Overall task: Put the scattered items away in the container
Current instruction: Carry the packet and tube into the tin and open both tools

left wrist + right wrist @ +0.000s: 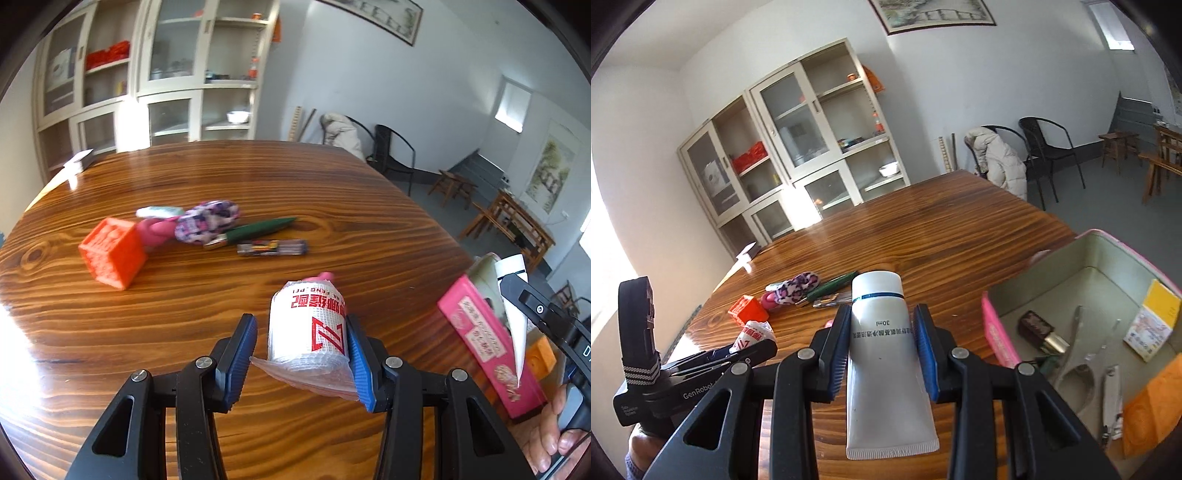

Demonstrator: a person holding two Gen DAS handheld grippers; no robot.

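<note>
My left gripper (301, 334) is open around a white bandage roll (308, 325) with red print in clear wrap; only the right pad touches it. My right gripper (882, 328) is shut on a white 30ml tube (882, 354), held above the table beside the pink tin box (997, 336). The box also shows at the right in the left wrist view (487, 343). On the table lie an orange cube (112, 251), a pink-purple patterned pouch (207, 221), a green pen (258, 229) and a dark stick (273, 246).
The pink box holds a small dark bottle (1039, 330), metal clippers (1112, 391), a yellow-white packet (1152, 325) and an orange block (1152, 406). Papers (79, 162) lie at the table's far left corner. Cabinets, chairs and stools stand beyond the wooden table (332, 192).
</note>
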